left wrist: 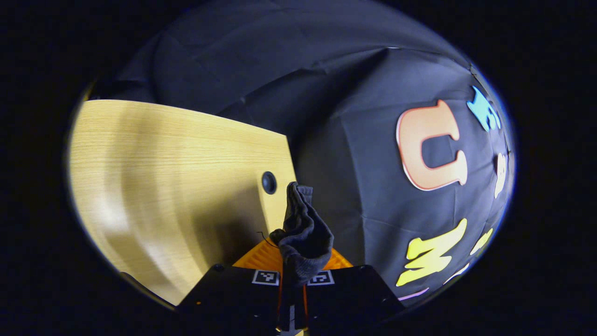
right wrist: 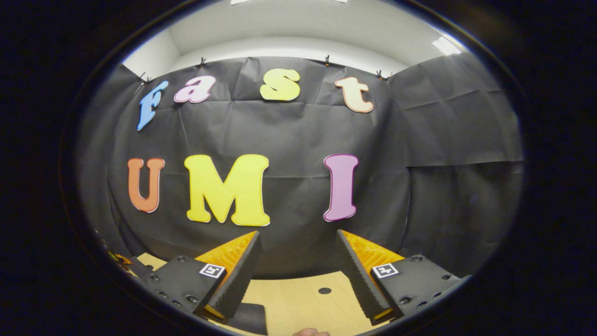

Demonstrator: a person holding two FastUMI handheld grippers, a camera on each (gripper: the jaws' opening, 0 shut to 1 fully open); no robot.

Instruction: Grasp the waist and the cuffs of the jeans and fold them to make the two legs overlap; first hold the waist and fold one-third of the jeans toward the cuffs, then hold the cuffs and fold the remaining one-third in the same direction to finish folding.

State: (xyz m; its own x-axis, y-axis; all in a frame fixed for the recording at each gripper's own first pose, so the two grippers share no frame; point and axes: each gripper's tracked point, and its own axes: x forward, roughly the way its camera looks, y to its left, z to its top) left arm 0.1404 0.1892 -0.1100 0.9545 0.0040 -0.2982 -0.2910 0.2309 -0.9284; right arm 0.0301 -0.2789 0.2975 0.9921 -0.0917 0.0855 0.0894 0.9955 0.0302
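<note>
A: Your left gripper [left wrist: 295,261] has its jaws pressed together on a bunched fold of dark, almost black denim jeans [left wrist: 303,233]; do you see how the cloth stands up between the fingers?

B: Yes; the fold rises from the pinch and tapers to a hem-like edge at its top, lifted clear of the pale wooden tabletop [left wrist: 177,186]; which part of the jeans you hold there, I cannot tell.

A: In your left gripper view, the table lies to the left and tilts; a small round dark hole [left wrist: 269,182] sits near its right edge, just beside the raised cloth; the black cloth wall [left wrist: 354,140] lies to the right.

B: And your right gripper [right wrist: 298,266] has its jaws spread wide apart with nothing between them; it faces the black wall head-on.

A: Below it, in your right gripper view, the same pale tabletop [right wrist: 303,303] shows; a piece of dark cloth [right wrist: 249,317] lies on it near the left finger, at the near edge of the view.

B: A fingertip [right wrist: 310,332] of a person shows at the very bottom; a small dark hole [right wrist: 324,290] sits on the wood between the two fingers.
</note>
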